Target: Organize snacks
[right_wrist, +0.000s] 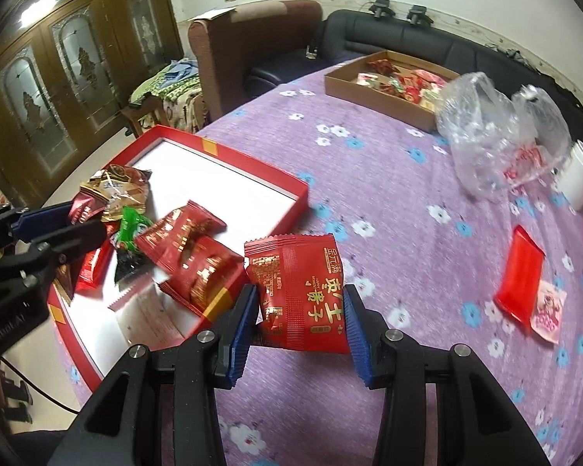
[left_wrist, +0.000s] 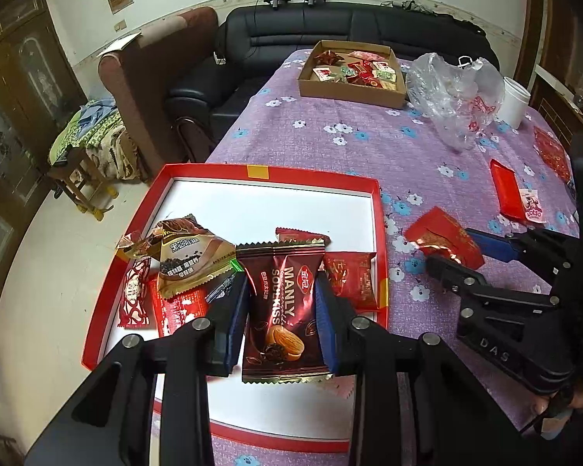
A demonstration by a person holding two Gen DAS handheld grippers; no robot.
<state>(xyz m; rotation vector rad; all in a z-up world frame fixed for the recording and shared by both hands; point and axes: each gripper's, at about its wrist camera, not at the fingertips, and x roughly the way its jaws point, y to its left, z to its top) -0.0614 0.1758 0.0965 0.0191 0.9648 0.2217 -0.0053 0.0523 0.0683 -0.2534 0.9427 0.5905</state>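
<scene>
1. The dark brown foil snack packet [left_wrist: 281, 310] is glossy and catches the light along its crimped edges.
2. The bright red film snack packet [right_wrist: 303, 291] is shiny, with metallic gold print.
3. The red-rimmed cardboard box lid [left_wrist: 311, 186] has a smooth, matt white inside.
4. The purple flower-printed tablecloth [left_wrist: 369, 147] looks like soft, matt woven cloth.
5. The shallow brown cardboard tray [left_wrist: 346, 91] is plain, dull paperboard.
6. The clear crumpled plastic bag [left_wrist: 454, 89] is thin, wrinkled and glossy.
7. The black sofa [left_wrist: 330, 27] looks like smooth leather with a slight sheen.
8. The ribbed blue gripper pads [left_wrist: 326, 310] look like matt plastic or rubber; the arms are matt black plastic with bright metal screws.
</scene>
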